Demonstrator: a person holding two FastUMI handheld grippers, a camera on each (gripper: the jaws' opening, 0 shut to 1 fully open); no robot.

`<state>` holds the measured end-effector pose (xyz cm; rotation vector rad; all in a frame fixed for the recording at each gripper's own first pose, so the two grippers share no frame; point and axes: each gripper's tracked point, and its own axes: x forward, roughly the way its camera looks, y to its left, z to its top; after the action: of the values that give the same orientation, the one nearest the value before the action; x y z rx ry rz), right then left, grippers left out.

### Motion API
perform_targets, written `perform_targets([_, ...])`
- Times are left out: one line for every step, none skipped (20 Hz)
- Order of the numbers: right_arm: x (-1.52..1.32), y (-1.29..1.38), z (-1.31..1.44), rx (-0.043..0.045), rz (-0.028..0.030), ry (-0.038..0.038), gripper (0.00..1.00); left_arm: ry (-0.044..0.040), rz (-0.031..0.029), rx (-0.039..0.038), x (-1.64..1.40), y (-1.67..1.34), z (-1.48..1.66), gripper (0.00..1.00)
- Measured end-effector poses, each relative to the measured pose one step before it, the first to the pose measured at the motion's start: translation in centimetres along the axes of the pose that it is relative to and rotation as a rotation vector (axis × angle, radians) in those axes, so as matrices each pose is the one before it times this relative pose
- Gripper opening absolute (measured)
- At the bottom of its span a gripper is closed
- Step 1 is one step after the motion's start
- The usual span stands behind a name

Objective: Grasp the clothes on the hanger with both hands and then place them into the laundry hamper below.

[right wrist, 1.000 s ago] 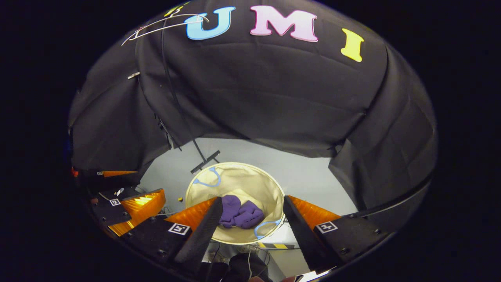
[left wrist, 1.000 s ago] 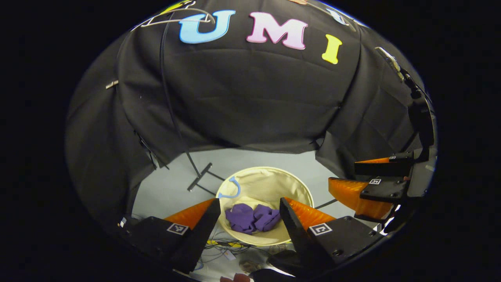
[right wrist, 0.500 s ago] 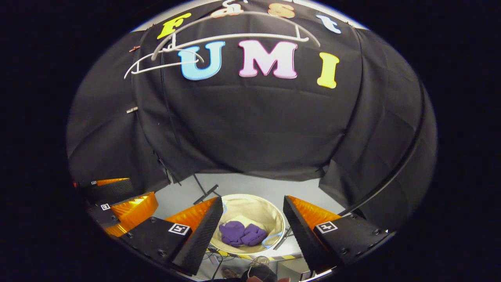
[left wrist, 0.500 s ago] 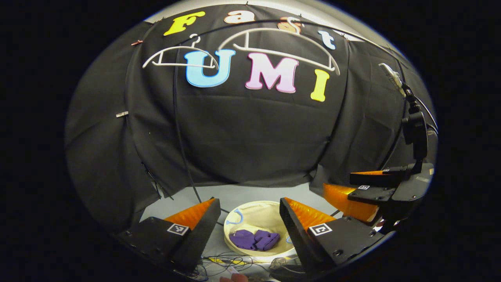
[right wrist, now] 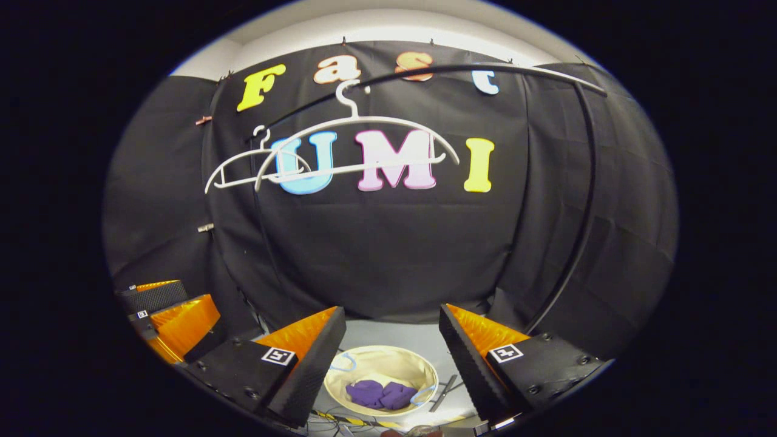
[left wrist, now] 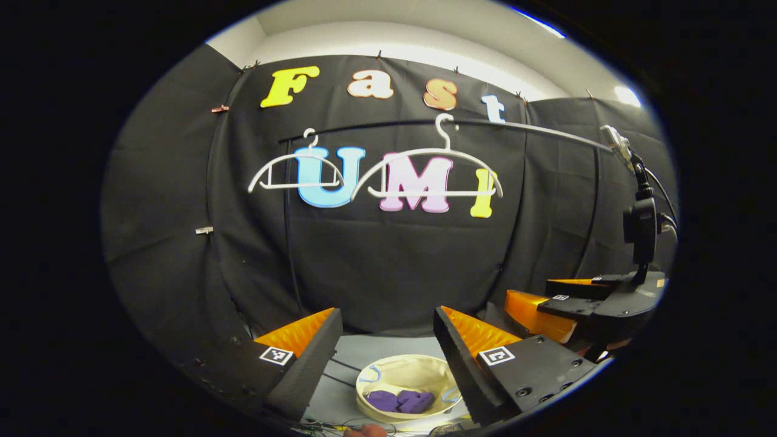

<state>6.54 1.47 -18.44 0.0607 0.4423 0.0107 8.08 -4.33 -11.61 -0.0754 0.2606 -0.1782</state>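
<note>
A: One purple garment (left wrist: 400,400) lies bunched in the bottom of the cream laundry hamper (left wrist: 405,371), low down between the fingers of the left claw (left wrist: 387,331). In the right gripper view the same purple clothes (right wrist: 379,394) sit in the hamper (right wrist: 382,358) between the right claw (right wrist: 391,328) fingers.

B: And the claws themselves?

A: Both stand wide apart with nothing between their fingers, well above the hamper. The right claw also shows at the right edge of the left gripper view (left wrist: 549,306), and the left claw at the left edge of the right gripper view (right wrist: 173,309).

B: What hangs higher up?

A: Two white hangers on a black rail (left wrist: 516,126): a larger one (left wrist: 434,173) and a smaller one (left wrist: 297,173) beside it, both bare (the hooks sit over the rail). In the right gripper view the larger hanger (right wrist: 364,142) overlaps the smaller (right wrist: 243,167).

B: The hamper's trim?

A: Blue handles (right wrist: 343,363), and it stands on a pale grey floor (right wrist: 394,334), with cables (left wrist: 340,364) near it.
</note>
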Motion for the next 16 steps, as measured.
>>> perform_targets([-0.541,0.006,1.272,-0.00271,-0.00033,-0.02957,1.0,-0.02078,-0.0002,-0.00323,-0.485,-0.07,1.24,0.95])
perform_targets([-0.455,-0.026,1.32,-0.00839,-0.00084,-0.02961,0.99,-0.01794,0.00269,0.00099,-0.519,-0.012,1.016,0.95])
perform_targets([-0.436,-0.1,1.209,-0.0134,-0.00114,-0.02757,1.0,-0.01955,0.00311,0.006,-0.414,-0.088,1.094,0.92])
perform_targets([-0.483,-0.234,1.454,-0.00868,-0.0033,-0.03092,1.0,-0.01625,0.00513,0.00828,-0.398,0.005,1.042,0.95])
perform_targets([-0.32,-0.056,1.138,-0.0017,0.00217,-0.02288,1.0,-0.01651,0.00386,0.00797,-0.426,-0.061,0.973,0.92])
perform_targets([-0.423,-0.009,1.293,0.00104,0.00317,-0.02441,1.0,-0.01722,0.00408,0.00677,-0.27,-0.222,0.719,0.95])
perform_targets([-0.412,-0.166,0.793,-0.00032,0.00186,-0.0176,0.95,-0.01447,0.00432,0.00498,-0.303,-0.207,0.711,0.95])
perform_targets([-0.329,-0.158,1.028,0.00033,0.00161,-0.01884,1.0,-0.01216,0.00354,0.00196,-0.439,-0.233,0.651,0.92])
perform_targets([-0.306,-0.2,1.031,0.0017,-0.00023,-0.01865,0.99,-0.01193,0.00305,0.00168,-0.516,-0.29,0.751,0.92])
perform_targets([-0.278,-0.113,1.12,0.00166,0.0032,-0.01841,0.99,-0.01302,0.006,0.00295,-0.495,-0.136,0.728,0.92])
perform_targets([-0.379,-0.308,0.971,0.00147,0.00002,-0.01805,1.0,-0.01451,0.00639,0.00324,-0.428,-0.175,0.919,0.92])
perform_targets([-0.344,-0.177,1.009,-0.00346,0.00042,-0.02053,1.0,-0.01234,0.00316,0.00207,-0.282,-0.274,0.703,0.92])
perform_targets([-0.428,-0.226,0.858,-0.00443,-0.00109,-0.02003,0.96,-0.00935,0.00528,0.00088,-0.343,-0.224,0.673,0.92])
perform_targets([-0.36,-0.132,0.789,-0.00455,0.00169,-0.01886,0.97,-0.00969,0.00397,-0.00183,-0.452,-0.124,0.375,0.95])
perform_targets([-0.345,-0.004,0.594,-0.00081,0.0034,-0.01531,0.98,-0.01177,0.00301,-0.00328,-0.409,-0.124,0.703,0.95])
perform_targets([-0.305,0.086,0.339,0.00367,0.00608,-0.00808,0.99,-0.00763,0.0025,-0.00168,-0.288,-0.037,0.258,0.95])
